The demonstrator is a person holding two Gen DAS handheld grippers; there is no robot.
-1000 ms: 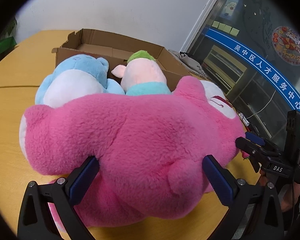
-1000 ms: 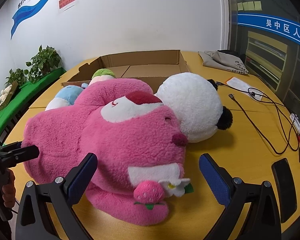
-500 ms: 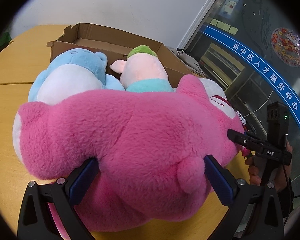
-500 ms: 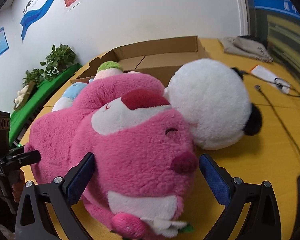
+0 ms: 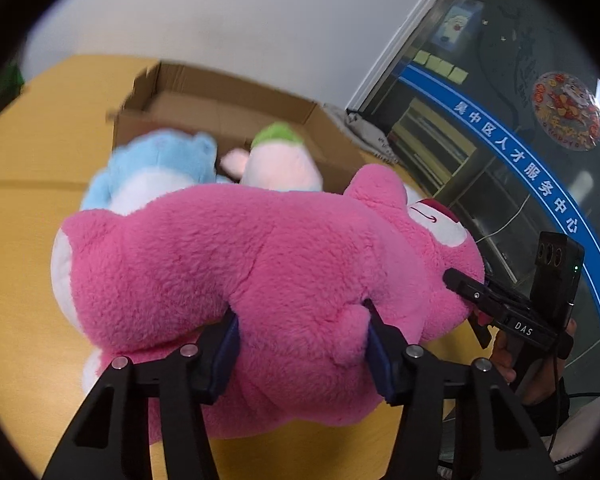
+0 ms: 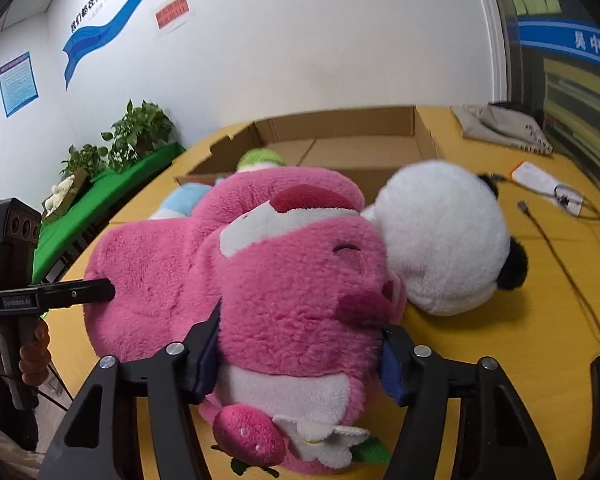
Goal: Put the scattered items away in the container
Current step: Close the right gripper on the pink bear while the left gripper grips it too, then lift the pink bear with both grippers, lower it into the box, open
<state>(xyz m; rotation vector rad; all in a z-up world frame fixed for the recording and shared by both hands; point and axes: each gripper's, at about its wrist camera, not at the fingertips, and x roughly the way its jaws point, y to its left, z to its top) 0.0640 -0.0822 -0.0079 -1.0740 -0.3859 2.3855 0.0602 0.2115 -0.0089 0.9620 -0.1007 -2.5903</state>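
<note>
Pink plush bear (image 5: 260, 280) fills the centre of both views, lying across the yellow table (image 6: 500, 360), its white-patched face and dark nose at centre frame in the right wrist view. Cardboard box (image 6: 340, 140), open-topped, stands behind it in the upper middle of both frames. White plush with black ear (image 6: 440, 240) lies at centre right of the right wrist view, touching the bear's head and just in front of the box. Blue plush (image 5: 160, 168) and a pale pink plush with green cap (image 5: 280, 156) sit at upper centre of the left wrist view, behind the bear and against the box front. Left gripper (image 5: 300, 344), bottom centre, has its blue pads pressed into the bear's body, clamped on it. Right gripper (image 6: 296, 348), bottom centre of its own view, is closed on the bear's head on both sides of the muzzle. Cables (image 6: 572, 248) trail at right.
</note>
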